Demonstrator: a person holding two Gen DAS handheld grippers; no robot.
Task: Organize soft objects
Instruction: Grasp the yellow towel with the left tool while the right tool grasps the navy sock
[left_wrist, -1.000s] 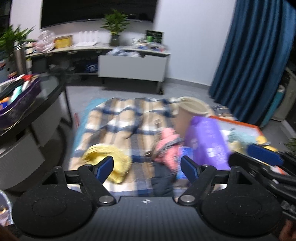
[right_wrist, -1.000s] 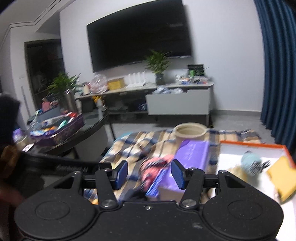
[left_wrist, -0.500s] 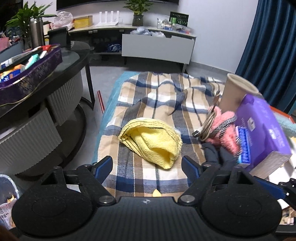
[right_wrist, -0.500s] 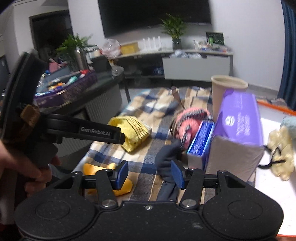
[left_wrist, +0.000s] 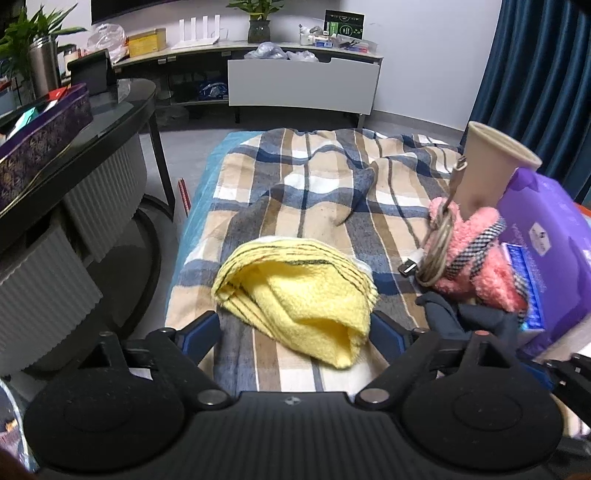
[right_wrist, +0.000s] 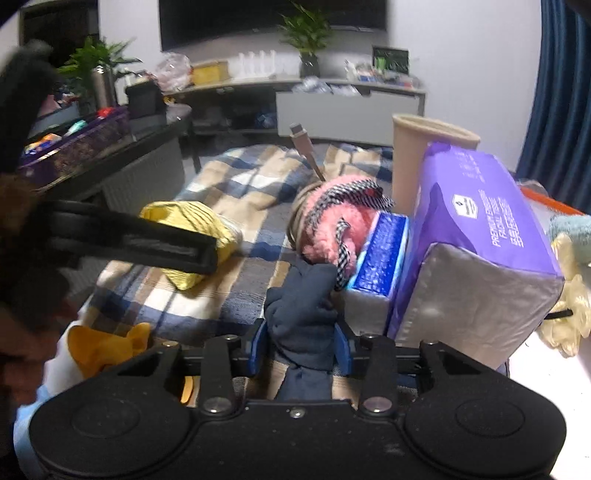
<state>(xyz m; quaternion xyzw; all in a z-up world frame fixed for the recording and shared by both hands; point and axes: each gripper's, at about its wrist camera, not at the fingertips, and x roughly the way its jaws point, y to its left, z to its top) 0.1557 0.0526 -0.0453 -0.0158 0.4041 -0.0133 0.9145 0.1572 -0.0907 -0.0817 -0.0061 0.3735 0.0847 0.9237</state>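
- The left gripper (left_wrist: 294, 334) stands wide, its jaws having just been opening; the near end of the folded yellow terry towel (left_wrist: 299, 295) lies between its blue fingers (left_wrist: 199, 332), which sit at either side of the towel without visibly pressing it.
- The right gripper (right_wrist: 300, 350) has just been closing, and its jaws now squeeze the dark navy soft cloth (right_wrist: 301, 314) that bunches up between the blue pads (right_wrist: 341, 349).
- Both cloths lie on a blue, beige and white plaid blanket (left_wrist: 321, 177).
- Just beyond the right gripper's tips, touching the navy cloth, is a pink fluffy item with checked trim (right_wrist: 340, 218).
- To the right of that gripper stands a purple tissue pack (right_wrist: 476, 206) with a smaller blue pack (right_wrist: 380, 254) against it, and behind them an upright beige paper cup (right_wrist: 410, 155).
- Left of the right gripper, a crumpled orange-yellow cloth (right_wrist: 107, 345) lies at the blanket's near edge.
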